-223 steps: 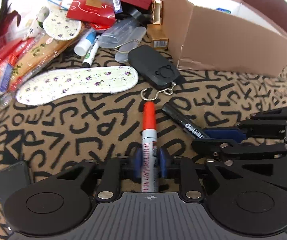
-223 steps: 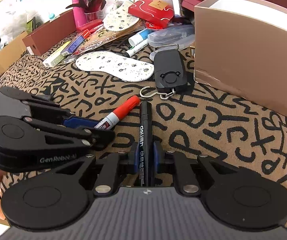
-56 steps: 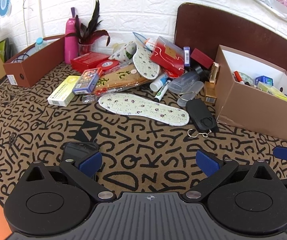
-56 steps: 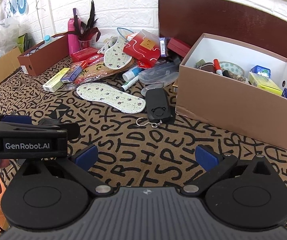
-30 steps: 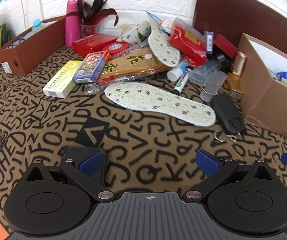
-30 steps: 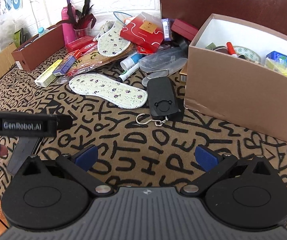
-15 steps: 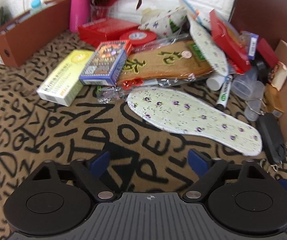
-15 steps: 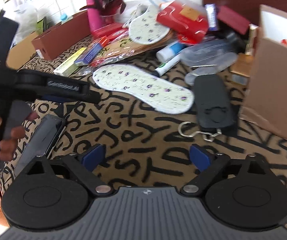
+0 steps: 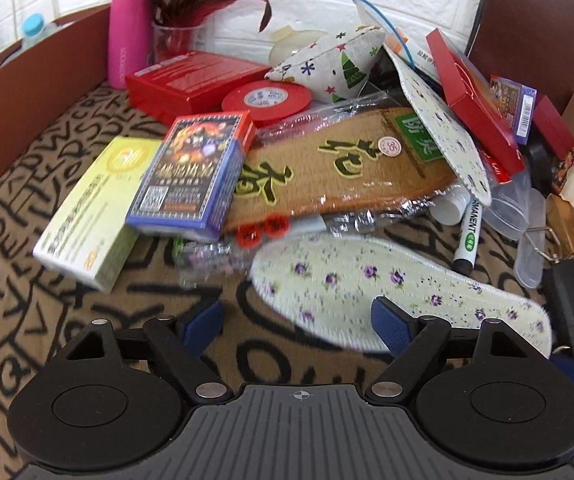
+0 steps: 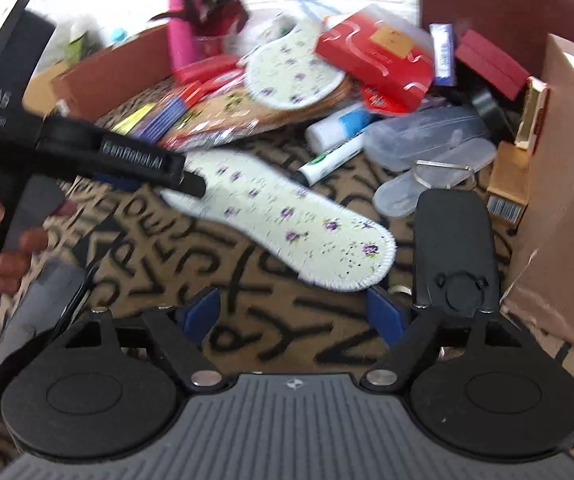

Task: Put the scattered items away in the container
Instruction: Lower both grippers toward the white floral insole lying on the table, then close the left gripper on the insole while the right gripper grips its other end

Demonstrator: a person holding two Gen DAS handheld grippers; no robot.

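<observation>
With both the left claw [image 9: 297,322] and right claw [image 10: 293,312] spread apart and empty, each should probably straddle one end of the floral insole [image 9: 387,280] flat on the table [image 9: 15,208], then pinch its thin edge squarely.

Two floral insoles [image 9: 399,284] [image 9: 443,136], one bamboo insole pack [image 9: 347,168], one marker [image 9: 469,236].
</observation>
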